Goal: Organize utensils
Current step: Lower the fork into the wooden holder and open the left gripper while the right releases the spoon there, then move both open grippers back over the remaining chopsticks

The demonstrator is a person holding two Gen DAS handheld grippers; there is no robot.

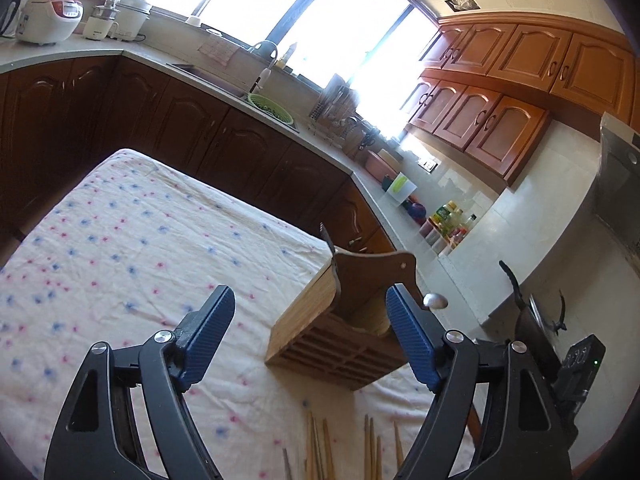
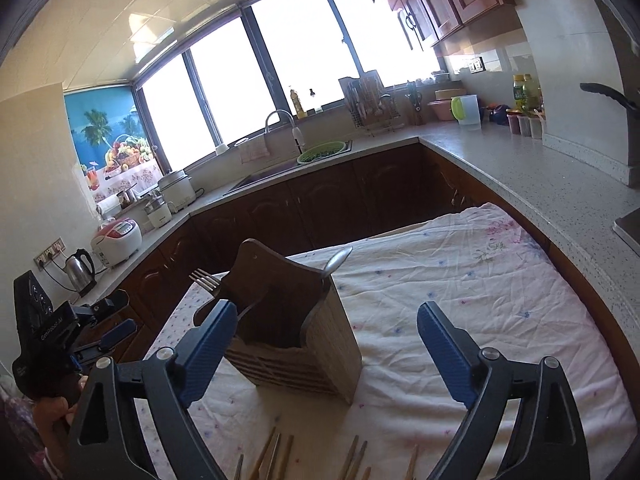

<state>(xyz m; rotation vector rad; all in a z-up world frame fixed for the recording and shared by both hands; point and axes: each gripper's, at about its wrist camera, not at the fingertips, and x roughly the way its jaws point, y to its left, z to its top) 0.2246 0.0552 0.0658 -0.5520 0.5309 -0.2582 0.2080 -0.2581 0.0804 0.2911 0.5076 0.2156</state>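
On the table, spread with a flower-print cloth, we see a wooden utensil holder standing upright a little left of the middle. In the right wrist view we read from left to right: a fork rising tines-up from the holder's left side, then the holder's tall back panel, then a spoon with its bowl up at the holder's right rear corner. Wooden chopsticks lie loose on the cloth in front of the holder, at the lower edge of both views.

We find the left gripper with its blue pads spread wide and nothing between them; its right pad overlaps the holder's near corner in the picture, and we cannot tell whether they touch. The right gripper is likewise spread wide and empty, its left pad in front of the holder's left edge, its right pad over bare cloth.

Behind the table, a counter carries, from left to right, a kettle, a rice cooker, a sink with a green colander, and a dish rack.
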